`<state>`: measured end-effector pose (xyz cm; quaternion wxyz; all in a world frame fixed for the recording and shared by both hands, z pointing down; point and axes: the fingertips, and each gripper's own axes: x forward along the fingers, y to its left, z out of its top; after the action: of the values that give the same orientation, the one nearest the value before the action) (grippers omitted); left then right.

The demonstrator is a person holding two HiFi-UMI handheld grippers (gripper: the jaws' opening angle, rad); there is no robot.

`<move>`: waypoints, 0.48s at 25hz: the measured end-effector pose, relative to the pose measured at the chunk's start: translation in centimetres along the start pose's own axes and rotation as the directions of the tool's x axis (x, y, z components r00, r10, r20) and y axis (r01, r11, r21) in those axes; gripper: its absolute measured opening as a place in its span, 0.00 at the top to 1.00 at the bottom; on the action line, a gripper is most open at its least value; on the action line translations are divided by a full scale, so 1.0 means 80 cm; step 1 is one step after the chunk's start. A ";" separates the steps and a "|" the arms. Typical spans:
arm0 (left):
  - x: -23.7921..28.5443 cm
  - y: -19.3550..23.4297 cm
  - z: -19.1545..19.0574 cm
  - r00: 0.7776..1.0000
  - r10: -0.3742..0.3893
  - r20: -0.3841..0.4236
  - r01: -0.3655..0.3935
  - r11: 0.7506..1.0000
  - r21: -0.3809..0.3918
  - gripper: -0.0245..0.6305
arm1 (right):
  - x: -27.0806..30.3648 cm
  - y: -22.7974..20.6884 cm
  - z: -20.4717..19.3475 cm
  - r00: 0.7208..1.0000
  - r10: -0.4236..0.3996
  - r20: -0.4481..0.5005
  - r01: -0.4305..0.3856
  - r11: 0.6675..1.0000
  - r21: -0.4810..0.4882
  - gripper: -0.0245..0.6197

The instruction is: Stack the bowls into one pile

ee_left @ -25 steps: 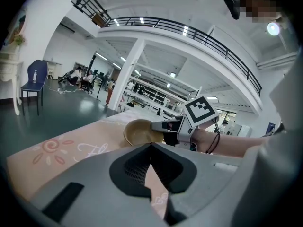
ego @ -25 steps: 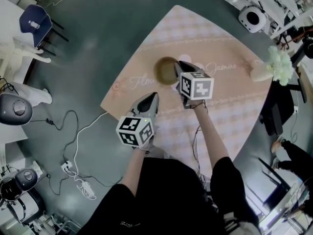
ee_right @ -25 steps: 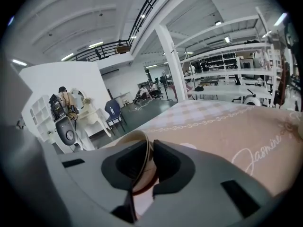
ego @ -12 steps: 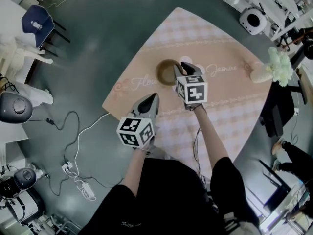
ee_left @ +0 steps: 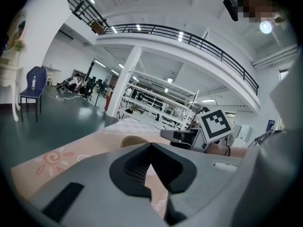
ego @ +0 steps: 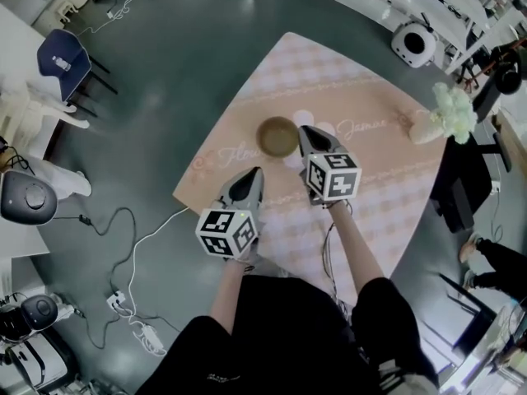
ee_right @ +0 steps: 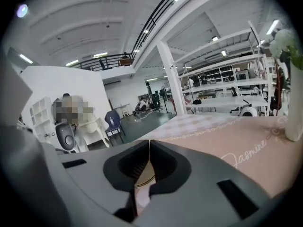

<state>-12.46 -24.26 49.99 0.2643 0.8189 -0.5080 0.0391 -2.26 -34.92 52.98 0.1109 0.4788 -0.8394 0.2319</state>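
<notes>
A tan bowl pile (ego: 277, 136) stands on the pink patterned tablecloth (ego: 362, 97), near its middle. My right gripper (ego: 306, 130) hovers just to the right of the bowls, apart from the rim, its jaws shut with nothing between them. In the right gripper view the jaws (ee_right: 149, 143) meet, and a strip of the bowl rim (ee_right: 143, 180) shows below them. My left gripper (ego: 254, 171) hangs nearer the person, below and left of the bowls, also shut and empty. In the left gripper view its jaws (ee_left: 151, 145) touch, with the bowl (ee_left: 134, 140) beyond them.
A vase of white flowers (ego: 445, 113) stands at the table's right edge, also in the right gripper view as the vase (ee_right: 294, 112). The table's left edge (ego: 185, 189) drops to a grey floor with cables (ego: 136, 245). A blue chair (ego: 59, 52) stands at far left.
The right gripper stood at the bowl's right rim, opened its jaws there, then drew back and up from the bowl and shut. The left gripper barely moved.
</notes>
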 end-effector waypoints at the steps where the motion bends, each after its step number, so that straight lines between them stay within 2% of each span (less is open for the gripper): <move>1: -0.002 -0.002 0.004 1.000 -0.002 0.009 0.002 1.000 0.007 0.97 | -0.009 0.001 0.003 1.000 0.014 0.014 -0.014 1.000 0.019 0.97; 6: -0.015 -0.016 0.024 0.999 -0.024 0.038 0.022 0.999 0.046 0.97 | -0.055 0.007 0.018 0.997 0.035 0.070 -0.039 0.997 0.061 0.97; 12: -0.037 -0.040 0.048 0.995 -0.046 0.094 0.035 0.993 0.115 0.97 | -0.120 0.008 0.044 0.980 0.039 0.197 -0.061 0.993 0.103 0.97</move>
<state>-11.94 -22.57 44.47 0.1936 0.8436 -0.5002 0.0228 2.31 -29.14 45.83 -0.0037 0.4832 -0.8442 0.2320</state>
